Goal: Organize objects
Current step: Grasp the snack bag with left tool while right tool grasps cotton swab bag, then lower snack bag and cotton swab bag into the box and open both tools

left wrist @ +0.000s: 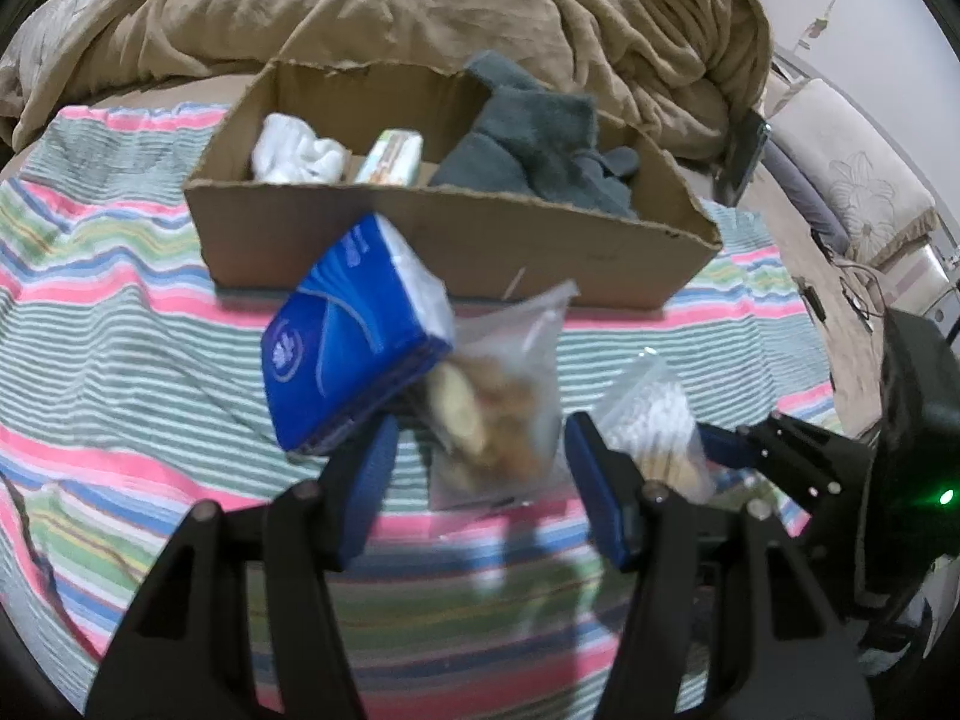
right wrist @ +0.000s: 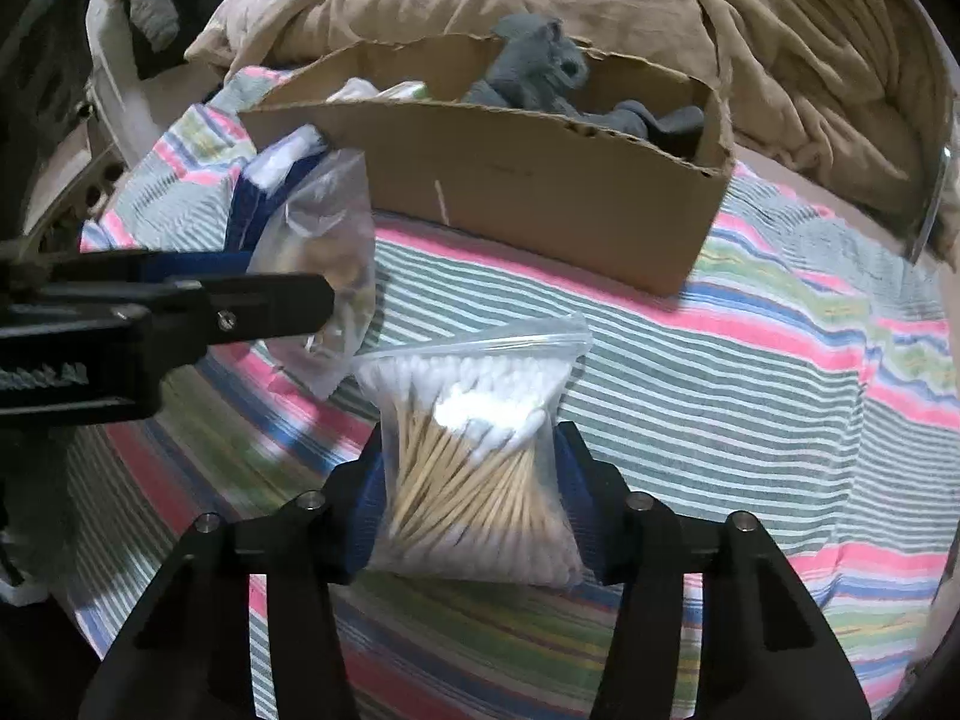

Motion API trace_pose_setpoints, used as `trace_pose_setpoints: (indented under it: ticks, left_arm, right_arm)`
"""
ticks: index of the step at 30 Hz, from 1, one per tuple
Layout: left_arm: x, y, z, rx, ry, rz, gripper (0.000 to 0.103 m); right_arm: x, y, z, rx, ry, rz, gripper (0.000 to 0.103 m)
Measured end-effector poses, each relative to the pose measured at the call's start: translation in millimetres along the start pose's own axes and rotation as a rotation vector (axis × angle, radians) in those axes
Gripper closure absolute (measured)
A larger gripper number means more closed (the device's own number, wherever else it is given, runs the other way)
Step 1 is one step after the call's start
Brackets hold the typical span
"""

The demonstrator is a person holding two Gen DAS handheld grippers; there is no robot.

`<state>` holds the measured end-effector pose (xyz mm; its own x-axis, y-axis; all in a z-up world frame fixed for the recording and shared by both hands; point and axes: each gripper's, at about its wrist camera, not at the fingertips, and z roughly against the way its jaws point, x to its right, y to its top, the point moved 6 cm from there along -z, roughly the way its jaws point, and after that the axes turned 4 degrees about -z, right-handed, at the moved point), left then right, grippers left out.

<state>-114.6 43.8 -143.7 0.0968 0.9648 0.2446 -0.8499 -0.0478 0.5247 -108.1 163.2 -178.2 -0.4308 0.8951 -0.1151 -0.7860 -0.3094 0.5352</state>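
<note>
An open cardboard box (left wrist: 456, 240) sits on the striped bedsheet (left wrist: 120, 360); it holds a white cloth (left wrist: 294, 150), a small packet (left wrist: 393, 156) and a grey garment (left wrist: 540, 150). My left gripper (left wrist: 480, 468) is open around a clear bag of snacks (left wrist: 498, 402), with a blue tissue pack (left wrist: 354, 336) leaning against its left finger. My right gripper (right wrist: 471, 504) is shut on a clear bag of cotton swabs (right wrist: 474, 450), lifted above the sheet. The box (right wrist: 540, 192) stands just beyond it. The swab bag also shows in the left wrist view (left wrist: 654, 426).
A rumpled tan duvet (left wrist: 420, 0) lies piled behind the box. A phone (left wrist: 744, 156) leans at the box's right. Cables and a cushion (left wrist: 852, 180) lie at the far right. The left gripper's body (right wrist: 168, 306) crosses the right wrist view.
</note>
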Motion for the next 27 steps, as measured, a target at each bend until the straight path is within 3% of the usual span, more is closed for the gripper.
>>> trace_pose_setpoints:
  ticks: [10,13,18,27]
  left_arm:
    - [9,2,-18,-0.011,0.008,-0.024,0.044]
    - [13,2,-21,-0.004,0.019,-0.044,0.049]
    - [18,2,-14,0.009,0.021,-0.070,0.058]
    - [17,6,17,0.063,0.011,-0.086,0.058]
  right_arm:
    - [28,4,12,0.047,0.017,-0.149,0.057]
    - [32,5,14,0.057,0.026,-0.171,0.057]
    - [34,6,17,0.071,0.045,-0.181,0.058]
    - [32,6,28,0.090,0.054,-0.181,0.058]
